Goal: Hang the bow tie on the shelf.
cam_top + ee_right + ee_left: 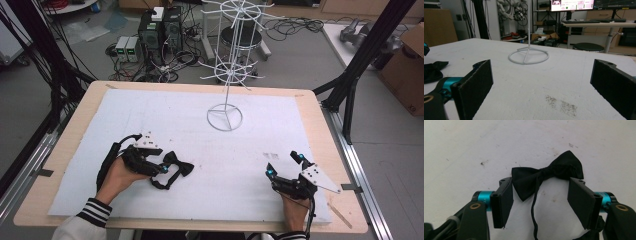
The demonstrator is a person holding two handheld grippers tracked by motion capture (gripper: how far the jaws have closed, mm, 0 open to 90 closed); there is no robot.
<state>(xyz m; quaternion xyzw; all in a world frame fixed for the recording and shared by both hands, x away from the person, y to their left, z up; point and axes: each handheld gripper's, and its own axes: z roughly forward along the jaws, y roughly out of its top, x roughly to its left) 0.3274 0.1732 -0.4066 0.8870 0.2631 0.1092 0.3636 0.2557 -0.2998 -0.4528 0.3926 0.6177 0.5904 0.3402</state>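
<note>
Your left gripper (540, 202) stands part open around the bow tie (549, 173), its pads clear of the cloth. The tie lies flat on the white tabletop (210, 150), long axis across the gripper's gap, one wing toward each jaw, strap trailing back between them. Your right gripper (285, 164) rests wide open and empty, well apart, facing the wire stand (225, 117). No writing is readable.

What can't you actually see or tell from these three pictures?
- Bow tie strap: runs off the bottom edge in the left gripper view.
- Bow tie in the high view: partly covered by the left tongs.
- White wire stand: top cut off by the high view's upper edge.
</note>
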